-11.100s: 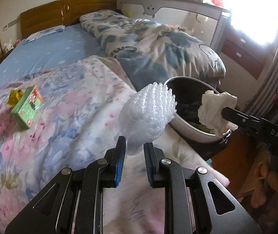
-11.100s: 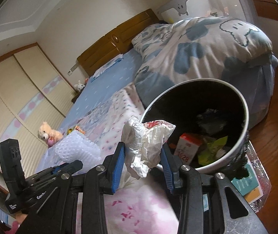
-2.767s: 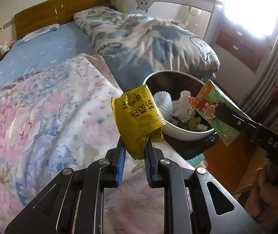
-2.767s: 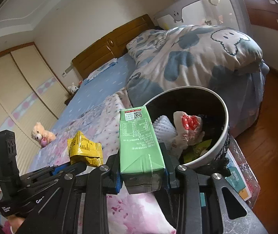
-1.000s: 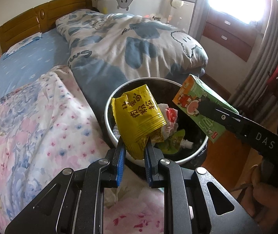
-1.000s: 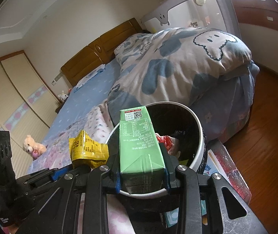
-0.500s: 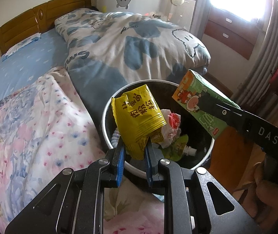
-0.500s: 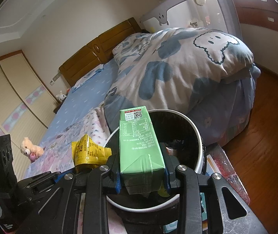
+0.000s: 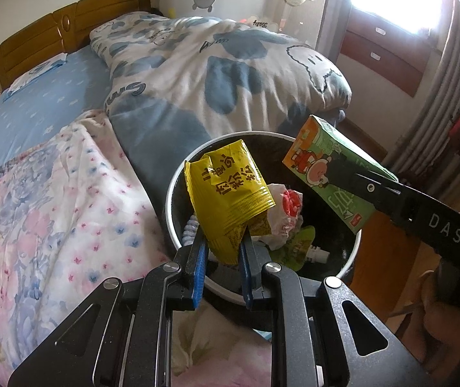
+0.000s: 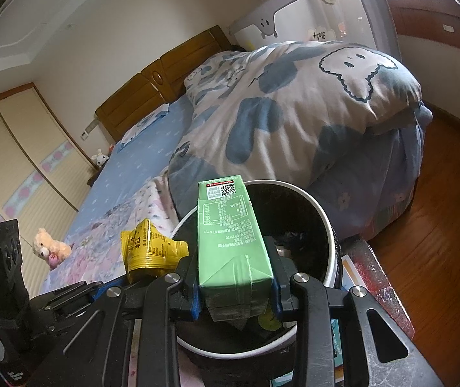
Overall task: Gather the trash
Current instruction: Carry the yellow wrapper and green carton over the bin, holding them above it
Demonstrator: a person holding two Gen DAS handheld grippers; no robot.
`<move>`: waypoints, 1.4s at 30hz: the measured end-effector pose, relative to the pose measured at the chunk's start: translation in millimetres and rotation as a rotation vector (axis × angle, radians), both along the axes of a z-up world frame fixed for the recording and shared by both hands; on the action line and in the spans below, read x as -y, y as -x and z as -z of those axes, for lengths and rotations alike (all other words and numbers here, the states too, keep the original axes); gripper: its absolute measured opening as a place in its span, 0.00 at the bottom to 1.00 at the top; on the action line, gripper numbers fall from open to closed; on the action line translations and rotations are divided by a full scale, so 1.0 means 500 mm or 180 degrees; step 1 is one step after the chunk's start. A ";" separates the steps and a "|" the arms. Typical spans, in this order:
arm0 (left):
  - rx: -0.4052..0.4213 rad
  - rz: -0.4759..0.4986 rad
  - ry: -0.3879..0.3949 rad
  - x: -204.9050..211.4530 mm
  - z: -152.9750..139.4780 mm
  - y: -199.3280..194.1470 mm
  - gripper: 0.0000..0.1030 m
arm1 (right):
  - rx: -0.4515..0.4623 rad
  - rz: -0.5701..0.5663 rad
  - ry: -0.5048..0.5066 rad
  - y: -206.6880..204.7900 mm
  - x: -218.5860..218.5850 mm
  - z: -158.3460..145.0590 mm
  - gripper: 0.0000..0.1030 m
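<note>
Left gripper: black two-finger tool with blue pads, jaws narrow and pinching the lower corner of a crumpled yellow foil snack packet printed with dark characters; the packet stands up over the near rim of the bin.
Right gripper: same black build with blue pads, jaws clamped on the flanks of a green rectangular drink carton; the carton points forward above the bin mouth, its QR-code end farthest from the camera.
Person: part of a hand shows at the right edge of the left wrist view, below the right tool's handle.
Trash bin: round white-rimmed bin with a black liner, directly beneath both held items, just beside the bed edge.
Bin contents: crumpled white wrapper with red print, a lime-green pouch with a white spout, a white ribbed piece at the left wall.
Bed: pink-and-blue floral quilt nearest, then a blue-patched white duvet with a cartoon cloud face, a light blue sheet, a brown wooden headboard.
Far off: tan teddy bear lying on the quilt.
</note>
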State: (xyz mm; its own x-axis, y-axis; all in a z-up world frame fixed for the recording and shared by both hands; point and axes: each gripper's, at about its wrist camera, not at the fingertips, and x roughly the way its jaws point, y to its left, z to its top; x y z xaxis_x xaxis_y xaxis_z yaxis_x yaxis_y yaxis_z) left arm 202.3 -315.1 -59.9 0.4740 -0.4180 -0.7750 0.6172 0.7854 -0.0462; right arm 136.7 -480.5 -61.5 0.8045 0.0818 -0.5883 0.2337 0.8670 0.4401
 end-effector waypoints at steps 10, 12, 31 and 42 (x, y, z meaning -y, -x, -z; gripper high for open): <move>-0.0008 -0.0008 -0.0008 0.000 0.004 -0.006 0.16 | -0.0028 -0.0008 -0.0007 -0.009 -0.003 0.004 0.31; -0.0007 -0.0010 -0.0012 0.000 0.004 -0.006 0.16 | -0.0032 -0.0011 -0.0012 -0.009 -0.003 0.004 0.31; -0.0004 -0.0019 -0.0014 0.000 0.007 -0.013 0.16 | -0.0088 -0.0035 -0.0013 -0.020 -0.004 0.012 0.31; -0.0006 -0.0021 -0.0014 -0.001 0.006 -0.016 0.16 | -0.0089 -0.0031 -0.0014 -0.020 -0.005 0.011 0.31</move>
